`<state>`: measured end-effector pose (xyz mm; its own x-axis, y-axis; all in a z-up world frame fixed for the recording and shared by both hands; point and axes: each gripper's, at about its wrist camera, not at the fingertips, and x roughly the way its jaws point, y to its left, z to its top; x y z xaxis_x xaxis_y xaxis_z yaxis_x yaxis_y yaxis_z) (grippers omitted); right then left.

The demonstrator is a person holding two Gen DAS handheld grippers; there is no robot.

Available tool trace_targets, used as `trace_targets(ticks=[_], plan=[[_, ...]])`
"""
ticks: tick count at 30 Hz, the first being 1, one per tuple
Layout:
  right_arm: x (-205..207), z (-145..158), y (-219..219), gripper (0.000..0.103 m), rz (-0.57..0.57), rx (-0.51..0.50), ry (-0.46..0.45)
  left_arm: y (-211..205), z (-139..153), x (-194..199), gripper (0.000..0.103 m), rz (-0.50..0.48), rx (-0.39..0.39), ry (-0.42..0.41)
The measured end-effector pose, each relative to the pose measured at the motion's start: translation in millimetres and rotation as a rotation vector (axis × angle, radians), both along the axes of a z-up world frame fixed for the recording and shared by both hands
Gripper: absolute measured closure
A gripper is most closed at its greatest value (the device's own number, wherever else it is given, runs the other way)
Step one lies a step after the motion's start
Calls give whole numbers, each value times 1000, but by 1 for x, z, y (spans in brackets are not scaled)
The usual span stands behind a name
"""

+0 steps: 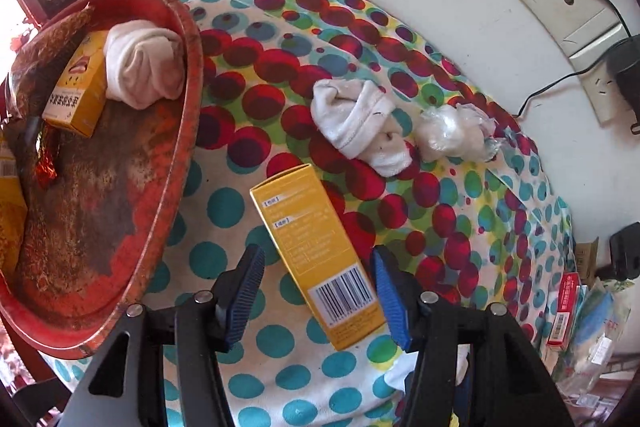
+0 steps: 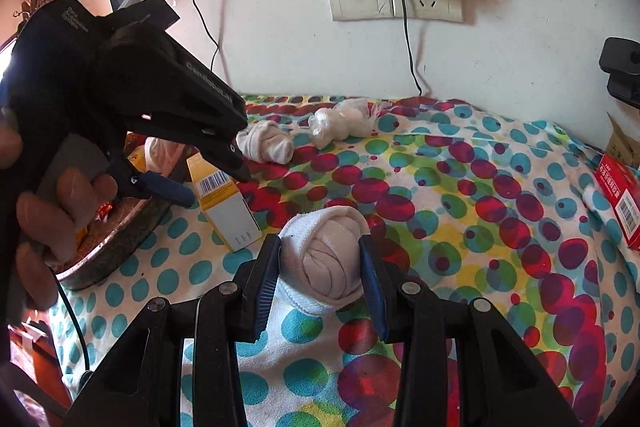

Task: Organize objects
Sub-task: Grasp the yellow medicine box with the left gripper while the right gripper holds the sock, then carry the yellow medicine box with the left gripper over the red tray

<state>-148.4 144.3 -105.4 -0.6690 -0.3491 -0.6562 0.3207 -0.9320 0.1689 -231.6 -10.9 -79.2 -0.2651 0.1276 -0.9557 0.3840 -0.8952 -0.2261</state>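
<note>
Fingers of the left gripper [image 1: 318, 293] stand wide apart, pointing steeply down over a yellow carton [image 1: 316, 259] that lies flat on the dotted cloth [image 1: 440, 211]. The carton's barcode end sits between the blue pads [image 1: 244, 291], with a clear gap on each side; neither pad presses on it. Its long axis runs from that barcode end up and away toward the left, roughly along the fingers' own line though slightly skewed. Just left of it is the rusty red tray [image 1: 188, 131], which already carries a second yellow carton [image 1: 78, 91] and a rolled white sock [image 1: 144, 67].

The right gripper [image 2: 322, 277] is clamped narrowly on a rolled sock bundle [image 2: 324, 259], both pads touching its sides, the coiled end facing the camera. Farther back on the cloth lie another white sock [image 2: 266, 143] and, just beside it, a crumpled plastic-wrapped wad [image 2: 340, 125] near the wall [image 2: 280, 59].
</note>
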Motion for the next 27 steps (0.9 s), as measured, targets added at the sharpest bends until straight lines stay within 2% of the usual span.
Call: trace_targets(ticks=[1,2,3,4,5,18,27], plan=[[0,-1,0,66,2,-3,-1,-1,-1,2,47,4,8,33],[0,0,0,66,7,-7,-1,-1,-1,4,52,8,10,59],[0,-1,0,66,4,-7,-1,-1,-1,5,62,4,2,77],[0,-1,0,66,3,-8,-2,0,-2,5,65,-12,-9,79],[0,-2,1,66,1,-10,-5,1,-1,5,74,-28,-19,82],[-4,-5,0,66,-23,1,-24,6,34,20,74,-165,-119,188],[-6,-8,1,66,-36,5,-45,4,56,39,74,-244,-159,247]])
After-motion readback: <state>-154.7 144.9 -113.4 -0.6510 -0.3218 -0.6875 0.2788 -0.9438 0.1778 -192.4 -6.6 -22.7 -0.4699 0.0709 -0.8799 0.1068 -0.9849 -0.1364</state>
